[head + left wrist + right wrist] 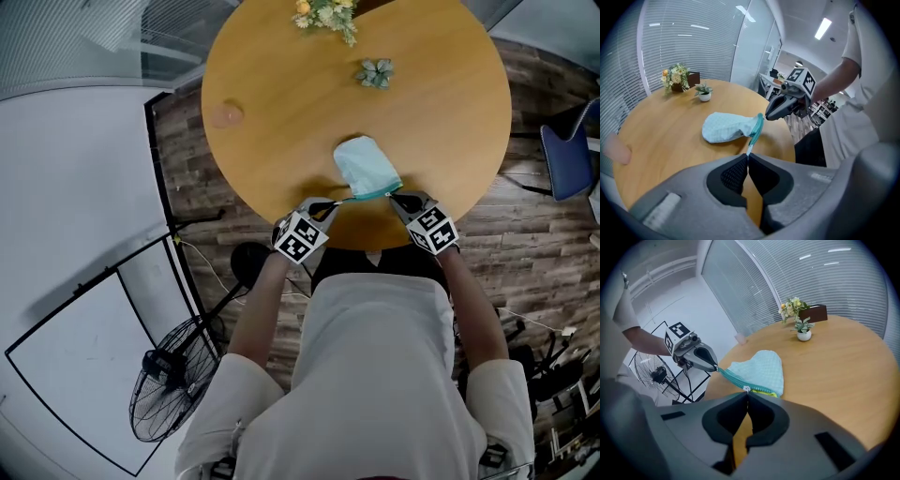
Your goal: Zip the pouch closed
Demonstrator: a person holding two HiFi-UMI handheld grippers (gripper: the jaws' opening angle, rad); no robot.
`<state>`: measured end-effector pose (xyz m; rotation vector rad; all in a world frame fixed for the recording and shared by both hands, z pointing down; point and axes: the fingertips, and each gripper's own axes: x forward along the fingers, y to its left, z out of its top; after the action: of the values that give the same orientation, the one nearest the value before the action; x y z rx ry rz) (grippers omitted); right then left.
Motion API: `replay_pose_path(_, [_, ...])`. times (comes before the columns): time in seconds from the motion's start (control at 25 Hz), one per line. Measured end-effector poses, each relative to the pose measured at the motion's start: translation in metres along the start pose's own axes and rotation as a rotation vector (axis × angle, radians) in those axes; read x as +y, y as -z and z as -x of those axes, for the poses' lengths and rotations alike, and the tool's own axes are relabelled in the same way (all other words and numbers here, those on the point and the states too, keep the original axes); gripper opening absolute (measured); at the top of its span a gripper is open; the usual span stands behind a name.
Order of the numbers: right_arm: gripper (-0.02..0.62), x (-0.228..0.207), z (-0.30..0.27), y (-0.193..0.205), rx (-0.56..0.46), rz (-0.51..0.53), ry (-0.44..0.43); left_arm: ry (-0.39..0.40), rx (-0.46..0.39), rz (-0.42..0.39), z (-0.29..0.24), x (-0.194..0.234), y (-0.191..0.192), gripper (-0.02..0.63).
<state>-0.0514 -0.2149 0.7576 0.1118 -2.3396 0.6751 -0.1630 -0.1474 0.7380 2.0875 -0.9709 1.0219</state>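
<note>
We have the left gripper (pixel 747 158) clenched on one thin end of the teal zipper (pixel 755 129), and the right gripper (pixel 747 393) pinched shut on the small metal piece at its other end. The zipper runs straight between them. The pale blue pouch (pixel 364 165) lies on the round wooden table (pixel 281 131), at its near edge. A yellow sliver shows at its mouth; we cannot see its contents.

The pouch (pixel 361 161) at frame centre is pale mint with a fine check, its zip (pixel 733 379) teal and its lining (pixel 771 393) yellow. The round table (pixel 281 141) is honey-tan wood, the marker cubes (pixel 300 237) black-and-white squares, the floor (pixel 192 178) grey-brown planks, and the chair (pixel 565 159) at the right edge blue.
</note>
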Motion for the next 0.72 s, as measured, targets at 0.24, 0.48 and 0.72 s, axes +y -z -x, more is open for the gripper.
replay_pose_path(0.24, [0.005, -0.015, 0.007, -0.002, 0.004, 0.001, -0.024, -0.038, 0.006, 0.035, -0.001, 0.004, -0.004, 0.023])
replay_pose_path(0.48, [0.005, -0.03, 0.013, -0.006, 0.007, 0.004, -0.035, -0.071, 0.017, 0.058, -0.001, 0.005, -0.008, 0.023])
replay_pose_path(0.72, [0.005, -0.04, 0.017, -0.001, 0.033, 0.024, -0.056, -0.11, 0.026, 0.088, -0.004, 0.008, -0.004, 0.023])
